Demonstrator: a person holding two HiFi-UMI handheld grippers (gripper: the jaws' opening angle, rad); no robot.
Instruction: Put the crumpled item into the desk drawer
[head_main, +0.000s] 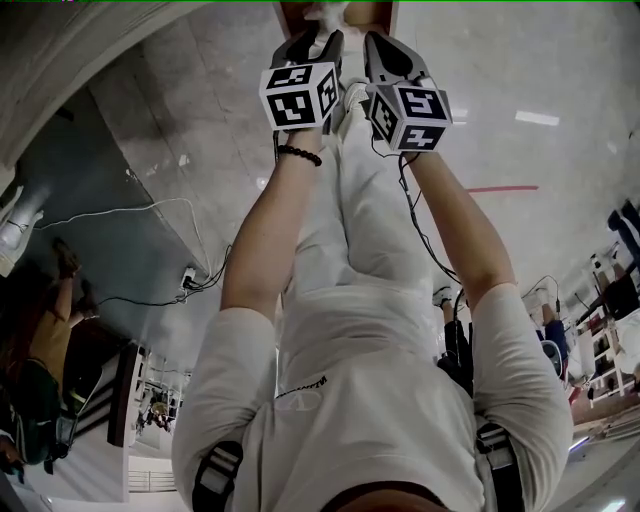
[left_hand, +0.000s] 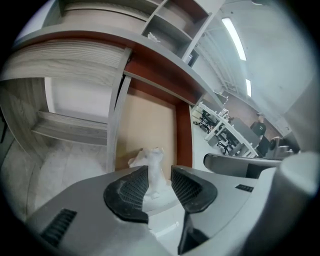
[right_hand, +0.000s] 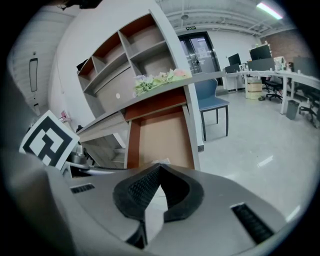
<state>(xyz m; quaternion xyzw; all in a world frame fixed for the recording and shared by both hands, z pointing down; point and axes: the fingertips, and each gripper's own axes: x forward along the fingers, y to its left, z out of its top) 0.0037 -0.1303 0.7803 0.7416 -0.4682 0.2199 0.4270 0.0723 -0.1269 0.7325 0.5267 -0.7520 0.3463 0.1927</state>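
The crumpled item, a white wad of paper (left_hand: 151, 161), lies on the beige bottom of the pulled-out desk drawer (left_hand: 150, 122). My left gripper (left_hand: 160, 175) is over the drawer's near end, its jaws apart on either side of the wad, and a thin gap shows at the right pad (left_hand: 187, 186). My right gripper (right_hand: 159, 169) hangs beside it over the same drawer (right_hand: 160, 135), its tips meeting with nothing in them. In the head view both grippers, left (head_main: 318, 40) and right (head_main: 378, 45), reach side by side to the drawer (head_main: 362, 12) at the top edge.
The desk carries open shelves (right_hand: 135, 45) and a heap of pale green stuff (right_hand: 157, 80) on its top. A blue chair (right_hand: 211, 97) stands to the drawer's right. A low shelf (left_hand: 70, 131) sits under the desk on the left. Cables (head_main: 190, 280) trail on the floor.
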